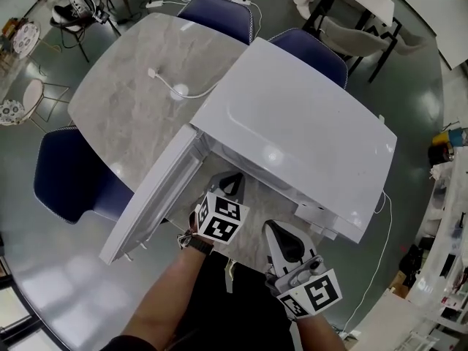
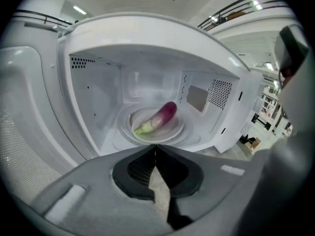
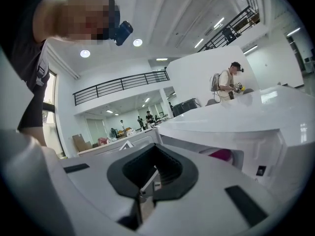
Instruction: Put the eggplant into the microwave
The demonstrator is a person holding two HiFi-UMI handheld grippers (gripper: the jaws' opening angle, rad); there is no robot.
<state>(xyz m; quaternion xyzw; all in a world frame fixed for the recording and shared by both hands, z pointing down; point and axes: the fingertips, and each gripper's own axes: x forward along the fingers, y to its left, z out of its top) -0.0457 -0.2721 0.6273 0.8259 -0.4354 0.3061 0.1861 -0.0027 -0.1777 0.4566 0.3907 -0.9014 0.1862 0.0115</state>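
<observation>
The only marks we can read are the black-and-white square markers on the two gripper cubes; any print on the microwave [image 1: 307,137] is too small for us to tell. We count one eggplant [image 2: 158,117], one white plate [image 2: 174,132], two grippers and three blue chairs round the marble table [image 1: 124,101], with one white cable [image 1: 179,86] in the upper left of the head view. The eggplant lies on the plate at the middle of the cavity floor, purple end to the upper right, green stem to the lower left, with bare floor all round the plate. The door [image 1: 150,203] stands swung wide toward the lower left, so the mouth is unobstructed. The left gripper [image 2: 155,149] sits just outside that mouth, jaws pressed together on nothing, apart from the eggplant. The right gripper [image 3: 155,146], low and right of centre in the head view, also has its tips together and empty.
</observation>
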